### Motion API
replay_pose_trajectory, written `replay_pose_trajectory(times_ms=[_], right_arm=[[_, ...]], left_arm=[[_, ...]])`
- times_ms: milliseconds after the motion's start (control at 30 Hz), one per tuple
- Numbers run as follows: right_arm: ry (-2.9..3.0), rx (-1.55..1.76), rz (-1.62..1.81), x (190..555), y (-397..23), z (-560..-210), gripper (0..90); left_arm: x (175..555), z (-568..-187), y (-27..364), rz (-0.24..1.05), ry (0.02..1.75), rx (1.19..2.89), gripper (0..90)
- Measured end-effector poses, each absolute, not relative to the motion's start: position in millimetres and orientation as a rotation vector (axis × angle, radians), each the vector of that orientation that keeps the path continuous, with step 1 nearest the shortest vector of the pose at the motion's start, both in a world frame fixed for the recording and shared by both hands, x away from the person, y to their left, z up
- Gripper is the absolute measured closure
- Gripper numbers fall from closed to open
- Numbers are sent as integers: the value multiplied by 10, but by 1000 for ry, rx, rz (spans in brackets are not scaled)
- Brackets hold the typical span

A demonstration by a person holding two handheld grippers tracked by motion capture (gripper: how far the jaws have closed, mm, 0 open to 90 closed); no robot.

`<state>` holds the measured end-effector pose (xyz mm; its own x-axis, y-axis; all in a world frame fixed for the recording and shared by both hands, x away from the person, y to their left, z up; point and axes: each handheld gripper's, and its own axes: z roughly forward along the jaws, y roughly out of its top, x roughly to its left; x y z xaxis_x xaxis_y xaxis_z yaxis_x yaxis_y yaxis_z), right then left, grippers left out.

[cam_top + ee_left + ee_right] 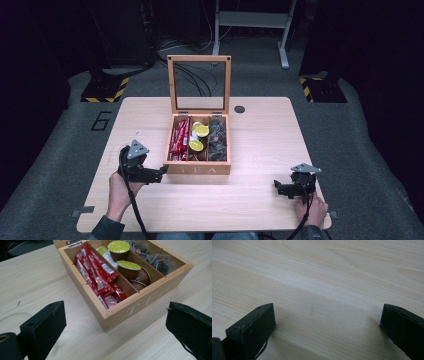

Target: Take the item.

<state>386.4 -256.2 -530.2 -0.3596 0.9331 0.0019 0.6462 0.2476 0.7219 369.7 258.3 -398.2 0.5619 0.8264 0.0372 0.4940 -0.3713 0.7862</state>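
So the worktop (pixel 260 165) was a pale wood slab, and the wooden tea box (pixel 199 169) sat pretty much in the middle of it, a bit toward the person's side. It was a light bamboo-looking box with "TEA" in white letters on the front wall, and its glass-paned lid (pixel 199 85) stood straight up at the back on two metal hinges. Inside were three lanes: red sachets (pixel 98 277) packed in the left one, brown capsules with yellow foil tops (pixel 128 265) in the middle, and dark tea bags in clear wrappers (pixel 160 261) on the right. The left gripper (pixel 159 175) was right at the box's front left corner, jaws spread wide with nothing between them. The right gripper (pixel 278 188) hung low over bare worktop, well apart from the box, jaws also wide apart and empty.
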Motion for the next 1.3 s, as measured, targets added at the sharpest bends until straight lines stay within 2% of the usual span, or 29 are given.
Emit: replay_pose_trajectory(times_ms=[633,1300], right_arm=[[2096,1439,896,3865,-2562,-5302,0],[2095,1440,895,3865,-2562,-5302,0]], left_arm=[[3894,-3768,2163,587,954,2069,29],[4242,-3694,1725,543,883,2095,9]])
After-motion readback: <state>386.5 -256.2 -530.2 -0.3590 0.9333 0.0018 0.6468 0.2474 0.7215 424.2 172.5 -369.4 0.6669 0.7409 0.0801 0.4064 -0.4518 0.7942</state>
